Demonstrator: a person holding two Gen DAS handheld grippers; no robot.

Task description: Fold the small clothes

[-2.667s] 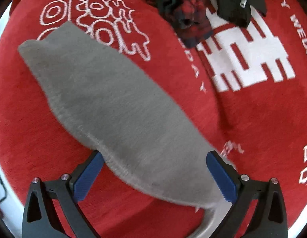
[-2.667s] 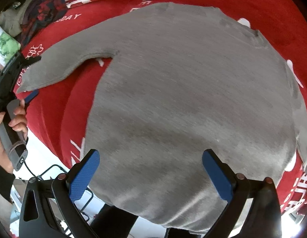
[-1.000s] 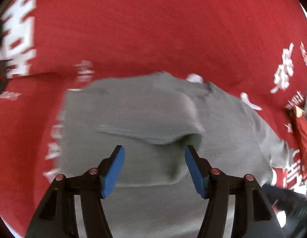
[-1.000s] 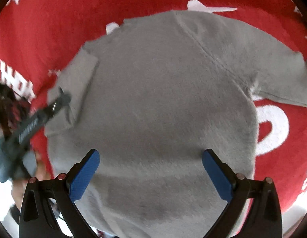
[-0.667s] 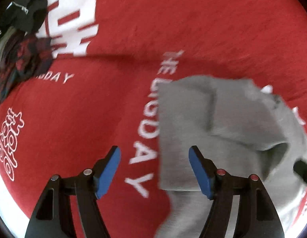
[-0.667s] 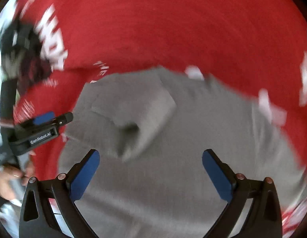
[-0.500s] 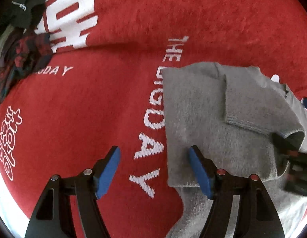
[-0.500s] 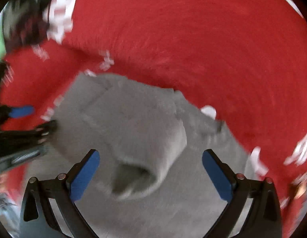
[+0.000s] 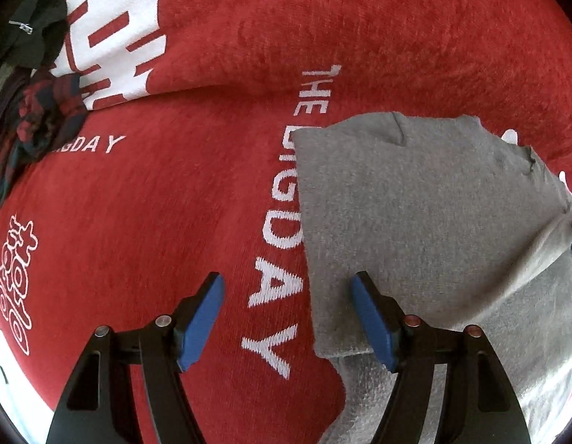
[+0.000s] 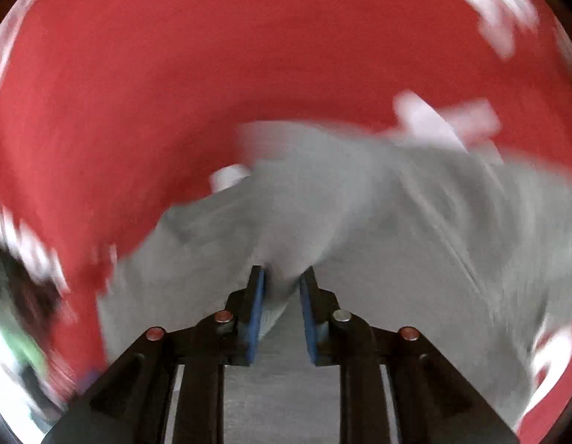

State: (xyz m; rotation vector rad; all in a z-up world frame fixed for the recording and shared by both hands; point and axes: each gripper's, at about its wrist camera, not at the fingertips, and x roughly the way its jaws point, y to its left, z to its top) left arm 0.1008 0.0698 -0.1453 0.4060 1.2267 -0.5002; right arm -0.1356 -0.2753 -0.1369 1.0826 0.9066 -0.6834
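Pinching a bunch of grey cloth, the right gripper (image 10: 282, 285) has its jaws nearly closed on the sweater (image 9: 415, 214), likely to carry that part over for the next fold. Right view is blurred, so which part is held I cannot tell. Sweater lies on the red blanket (image 9: 212, 192), right side of the left view, one sleeve already folded across the body with a straight left edge. Left gripper (image 9: 287, 318) hangs jaws open and empty over that edge. Dark clothes pile (image 9: 30, 85) sits far left, well apart.
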